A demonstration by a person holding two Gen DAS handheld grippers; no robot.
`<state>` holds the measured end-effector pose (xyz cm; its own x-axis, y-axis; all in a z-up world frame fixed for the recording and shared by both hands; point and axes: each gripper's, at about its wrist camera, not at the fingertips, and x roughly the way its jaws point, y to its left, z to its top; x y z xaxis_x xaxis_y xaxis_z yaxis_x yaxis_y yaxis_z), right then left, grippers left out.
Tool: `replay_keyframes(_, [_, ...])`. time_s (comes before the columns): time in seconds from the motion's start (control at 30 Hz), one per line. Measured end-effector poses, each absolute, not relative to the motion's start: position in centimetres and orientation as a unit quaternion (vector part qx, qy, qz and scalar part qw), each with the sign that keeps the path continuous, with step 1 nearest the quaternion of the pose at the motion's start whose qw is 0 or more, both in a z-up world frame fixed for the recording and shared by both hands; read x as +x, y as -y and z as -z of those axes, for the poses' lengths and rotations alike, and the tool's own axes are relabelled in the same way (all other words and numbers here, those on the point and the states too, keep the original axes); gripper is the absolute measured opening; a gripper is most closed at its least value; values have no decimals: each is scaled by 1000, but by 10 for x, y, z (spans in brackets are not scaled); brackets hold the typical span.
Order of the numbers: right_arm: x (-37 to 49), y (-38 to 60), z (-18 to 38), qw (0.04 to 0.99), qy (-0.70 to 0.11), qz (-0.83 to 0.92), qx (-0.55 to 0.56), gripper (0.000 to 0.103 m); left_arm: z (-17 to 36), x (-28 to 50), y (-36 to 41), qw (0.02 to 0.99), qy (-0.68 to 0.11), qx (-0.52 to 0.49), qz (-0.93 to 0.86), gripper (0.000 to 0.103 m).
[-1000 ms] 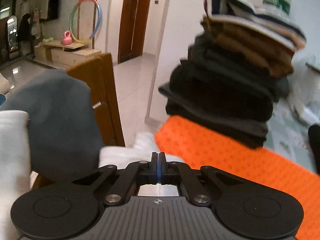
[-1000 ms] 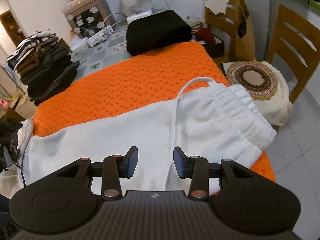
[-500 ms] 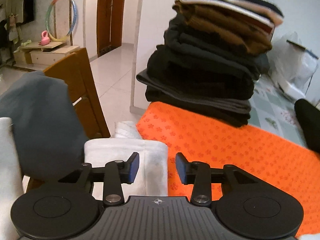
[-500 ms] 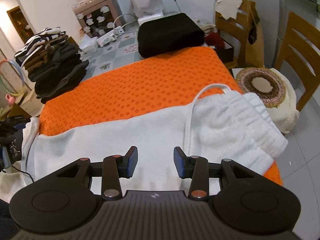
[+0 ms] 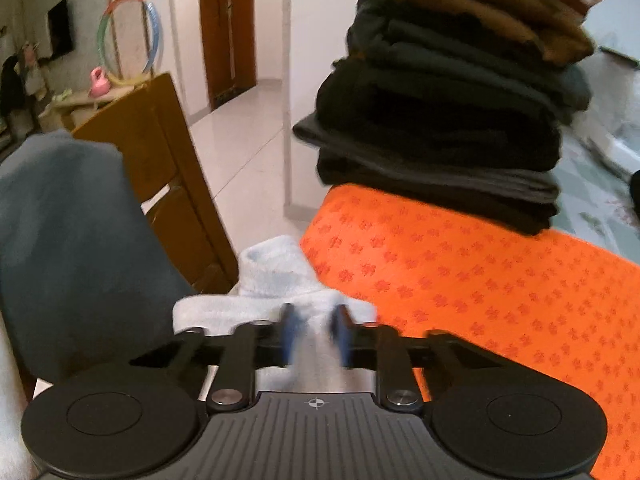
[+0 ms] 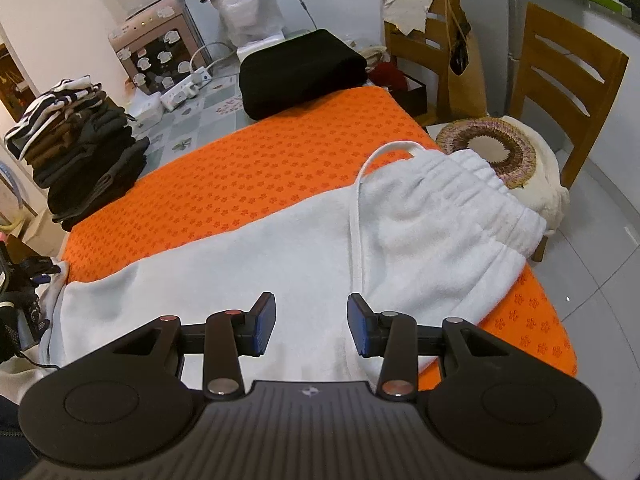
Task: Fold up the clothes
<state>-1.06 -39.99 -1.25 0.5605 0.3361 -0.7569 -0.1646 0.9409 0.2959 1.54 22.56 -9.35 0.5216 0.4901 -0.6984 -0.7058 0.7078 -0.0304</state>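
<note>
1. Left wrist view: the left gripper (image 5: pixel 314 334) has just been closing, and its blurred jaws now stand narrow with the hem of the white trousers (image 5: pixel 276 280) pinched between them. This hem lies just off the near corner of the orange mat (image 5: pixel 480 280), on the side towards the wooden chair (image 5: pixel 160 160).
2. Same view: a stack of folded clothes (image 5: pixel 448 112) stands on the far edge of the orange mat, well beyond the gripper. A grey garment (image 5: pixel 72 240) hangs over the chair, just beside the hem.
3. Right wrist view: the right gripper (image 6: pixel 311 326) hovers with its jaws about half open and holds nothing. It hangs over the trousers between the leg and the waistband (image 6: pixel 476 196), which reaches the right edge of the orange mat.
4. Same view: the trousers lie flat along the near edge of the mat, their drawstring (image 6: pixel 358 200) looping from the waistband across the cloth. A black folded garment (image 6: pixel 300 68) rests at the far end of the mat.
5. Risk, left side: the picture is blurred, so how much cloth is caught is unclear. A thin bite on fluffy fabric could slip out once the leg is lifted.
6. Risk, right side: the drawstring lies just beside the open jaws. If they close on the cord alone, it would pull free rather than carry the waist over.
7. Risk overall: a leg swung too wide could brush the tall stack and topple it.
</note>
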Motion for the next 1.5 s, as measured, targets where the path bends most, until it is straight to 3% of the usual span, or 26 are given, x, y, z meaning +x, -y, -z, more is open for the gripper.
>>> replay_keyframes(0.3, [-1,383,10,875,-448,-163,79,45,9,-61,-226,894,-223,-203,-332,12])
replay_keyframes(0.63, [30,339,11,862,-450,-230,49,45,-93,-214,-224,873,-96,-231,-419,11])
replay_keyframes(0.87, [50,304,12,841,-459,-286,23,45,-103,-313,-207,819,-81,-251,-510,11])
replay_keyframes(1.17, [61,279,13,823,-463,-329,-8,45,-43,-360,-202,751,-148,-283,-578,12])
replay_keyframes(1.2, [61,281,13,823,-463,-329,-9,45,-40,-360,-203,747,-152,-288,-580,17])
replay_keyframes(1.3, [61,290,10,825,-460,-328,-10,45,-42,-358,-195,746,-148,-280,-586,49])
replay_keyframes(1.5, [68,329,4,829,-446,-337,-24,45,-48,-331,-148,769,-146,-254,-568,63])
